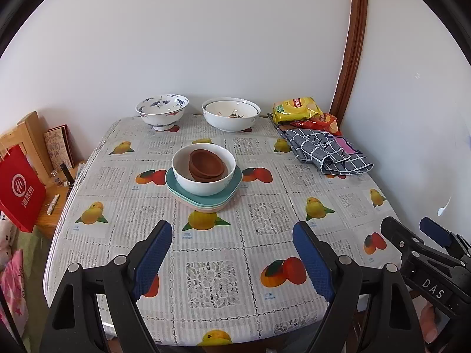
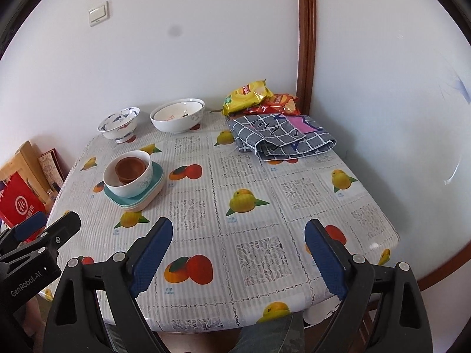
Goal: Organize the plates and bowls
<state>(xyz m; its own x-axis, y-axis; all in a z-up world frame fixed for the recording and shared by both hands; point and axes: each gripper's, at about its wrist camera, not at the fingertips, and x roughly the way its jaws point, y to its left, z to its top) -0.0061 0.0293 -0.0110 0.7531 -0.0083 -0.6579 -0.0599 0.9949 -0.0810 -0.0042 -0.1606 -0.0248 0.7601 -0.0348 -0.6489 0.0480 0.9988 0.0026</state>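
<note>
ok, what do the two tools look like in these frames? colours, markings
Both tools match: black plastic frames with silver rivets and two fingers faced with blue textured pads. The left tool carries a white "GenRobot.AI" label, readable in the right wrist view. The right tool shows a "DAS" label in the left wrist view. No cables visible.

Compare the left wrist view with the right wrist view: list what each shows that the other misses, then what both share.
Only the left wrist view shows the small items on the low wooden stand left of the table, plus pink and white bags at the floor.

Only the right wrist view shows the table's right front corner and the person's lap beneath it.

Both share the white bowl holding brown dishes on stacked plates, two bowls by the wall, snack packets, a checked cloth, and both open tongs, left and right.
</note>
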